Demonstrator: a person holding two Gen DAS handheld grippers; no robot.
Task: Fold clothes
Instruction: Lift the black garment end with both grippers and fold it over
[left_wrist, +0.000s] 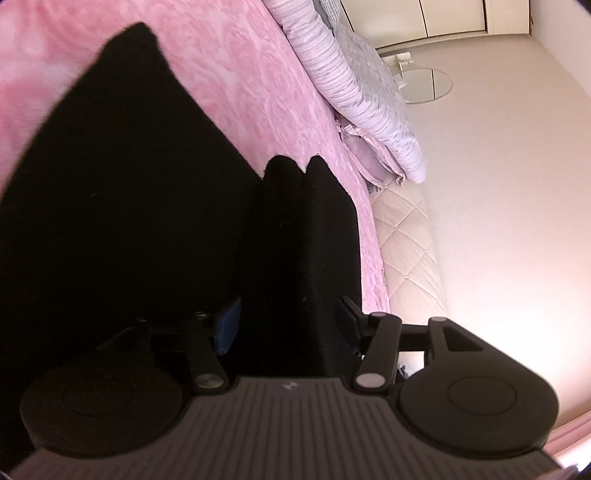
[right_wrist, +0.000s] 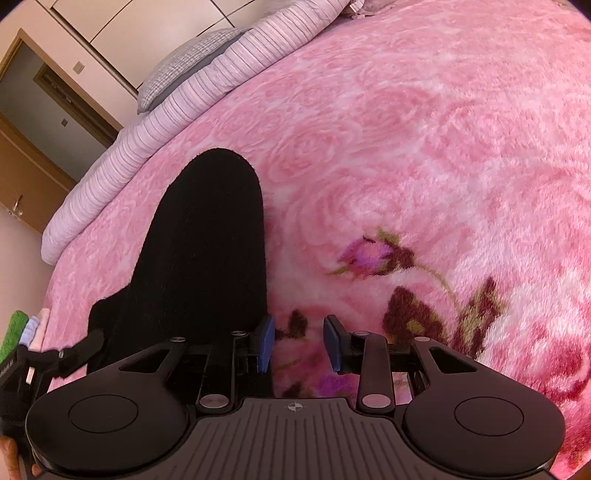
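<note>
A black knit garment (left_wrist: 129, 184) lies on the pink rose blanket (left_wrist: 236, 74). A folded bunch of it rises between the fingers of my left gripper (left_wrist: 291, 321), which is shut on it; the blue pads (left_wrist: 231, 325) press the fabric from both sides. In the right wrist view the same black garment (right_wrist: 207, 251) stretches away over the blanket (right_wrist: 406, 147). My right gripper (right_wrist: 299, 343) hovers just right of its edge, open, with only blanket between its blue pads (right_wrist: 266, 343). Part of the left gripper (right_wrist: 74, 354) shows at the lower left, touching the garment.
A rolled striped quilt (right_wrist: 155, 122) and a checked pillow (right_wrist: 184, 62) line the bed's far side. Small folded clothes (right_wrist: 22, 332) in green, blue and pink sit at the left edge. Beyond the bed edge (left_wrist: 406, 236) lie pale floor and a round glass table (left_wrist: 428, 85). A wooden door (right_wrist: 33, 177) stands at left.
</note>
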